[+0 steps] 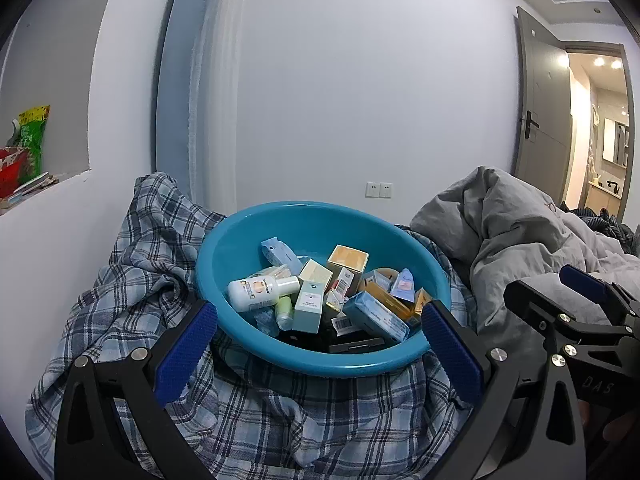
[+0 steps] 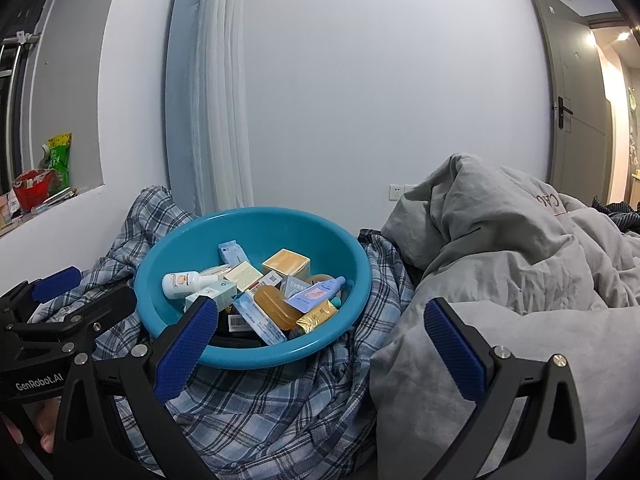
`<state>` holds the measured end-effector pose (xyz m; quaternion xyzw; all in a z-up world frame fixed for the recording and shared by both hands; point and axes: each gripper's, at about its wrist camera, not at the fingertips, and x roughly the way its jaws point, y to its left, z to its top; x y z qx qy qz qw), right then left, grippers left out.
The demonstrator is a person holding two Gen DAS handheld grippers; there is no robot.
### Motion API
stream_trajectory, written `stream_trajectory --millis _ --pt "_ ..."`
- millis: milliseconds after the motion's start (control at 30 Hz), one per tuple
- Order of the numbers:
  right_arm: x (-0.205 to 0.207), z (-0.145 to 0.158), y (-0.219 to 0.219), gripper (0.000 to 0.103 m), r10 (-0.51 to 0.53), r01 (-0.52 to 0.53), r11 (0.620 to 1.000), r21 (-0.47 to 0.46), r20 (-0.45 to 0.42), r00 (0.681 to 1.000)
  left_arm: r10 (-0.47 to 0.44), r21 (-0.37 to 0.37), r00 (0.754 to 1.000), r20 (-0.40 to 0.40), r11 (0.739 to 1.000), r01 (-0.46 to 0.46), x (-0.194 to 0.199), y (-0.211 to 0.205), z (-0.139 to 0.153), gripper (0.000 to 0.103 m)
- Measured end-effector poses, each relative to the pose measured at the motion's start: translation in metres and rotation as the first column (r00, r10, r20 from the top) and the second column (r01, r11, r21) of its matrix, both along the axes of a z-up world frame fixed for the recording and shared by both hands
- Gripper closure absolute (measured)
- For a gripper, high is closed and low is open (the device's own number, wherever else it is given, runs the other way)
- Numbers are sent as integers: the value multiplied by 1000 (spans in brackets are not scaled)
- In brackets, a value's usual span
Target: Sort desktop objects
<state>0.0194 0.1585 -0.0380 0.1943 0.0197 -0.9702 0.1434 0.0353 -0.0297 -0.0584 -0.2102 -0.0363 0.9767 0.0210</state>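
Note:
A teal plastic basin [image 1: 256, 232] [image 2: 256, 232] rests on a blue plaid cloth [image 1: 136, 248] [image 2: 280, 408]. It holds several small boxes, a white bottle [image 1: 262, 290] [image 2: 186, 282], an amber soap bar [image 2: 276, 304] and a lilac tube [image 2: 318, 292]. My left gripper [image 1: 318, 350] stands open just in front of the basin's near rim, nothing between its blue pads. My right gripper [image 2: 318, 350] is open too, its left finger [image 2: 188, 344] over the basin's near rim. Each gripper shows at the other view's edge.
A grey duvet [image 1: 520, 232] [image 2: 500, 264] is heaped to the right of the basin. A white wall with a curtain [image 2: 216, 100] stands behind. A ledge at the left carries snack bags [image 1: 28, 144]. An open door [image 1: 544, 92] is at the far right.

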Motion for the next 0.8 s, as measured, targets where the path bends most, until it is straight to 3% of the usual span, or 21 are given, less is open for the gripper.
stream_trajectory --millis 800 --pt "-1 0 -1 0 7 -7 1000 -8 9 1000 -18 9 1000 19 1000 18 -3 -4 -1 0"
